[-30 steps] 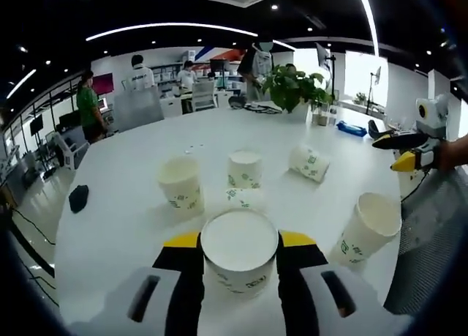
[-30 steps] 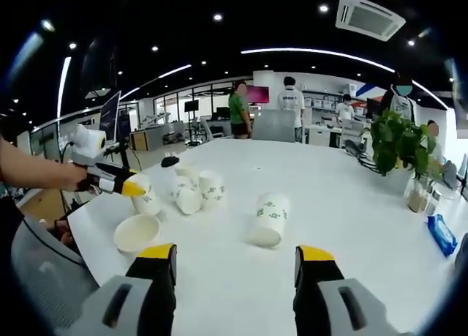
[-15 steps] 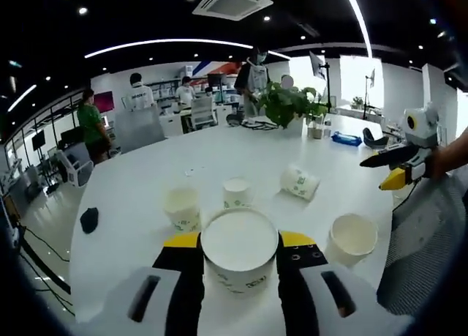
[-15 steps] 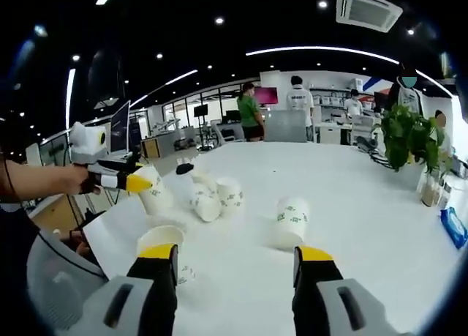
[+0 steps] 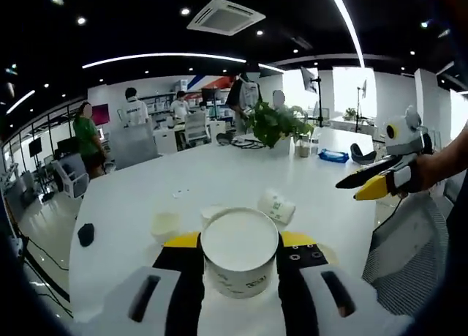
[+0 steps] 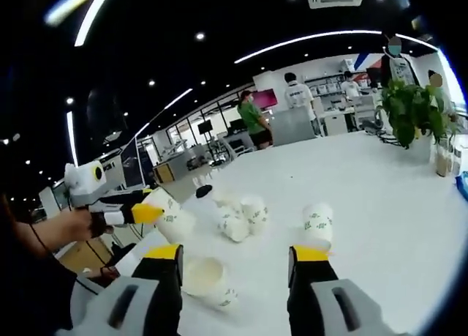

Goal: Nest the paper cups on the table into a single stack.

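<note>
My left gripper (image 5: 240,242) is shut on a white paper cup (image 5: 240,257) with green print, mouth towards the camera, held above the white table (image 5: 131,197). Beyond it stand a cup (image 5: 167,225), another partly hidden cup (image 5: 213,212), and one cup on its side (image 5: 278,206). My right gripper (image 6: 235,257) is open with nothing held; an upright cup (image 6: 205,280) stands on the table below its jaws. Farther off are a small cluster of cups (image 6: 235,222) and a lone cup (image 6: 316,225). The left gripper (image 6: 139,214) with its cup (image 6: 170,217) shows at the left.
A potted plant (image 5: 272,121) and a blue packet (image 5: 333,156) stand at the table's far side. A small black object (image 5: 85,233) lies near the left edge. A mesh chair back (image 5: 402,248) is at the right. Several people stand in the background.
My left gripper has risen with its cup, so the table cups look smaller and lower. The right gripper has also lifted and tilted; the upright cup now sits between its jaws in its view.
</note>
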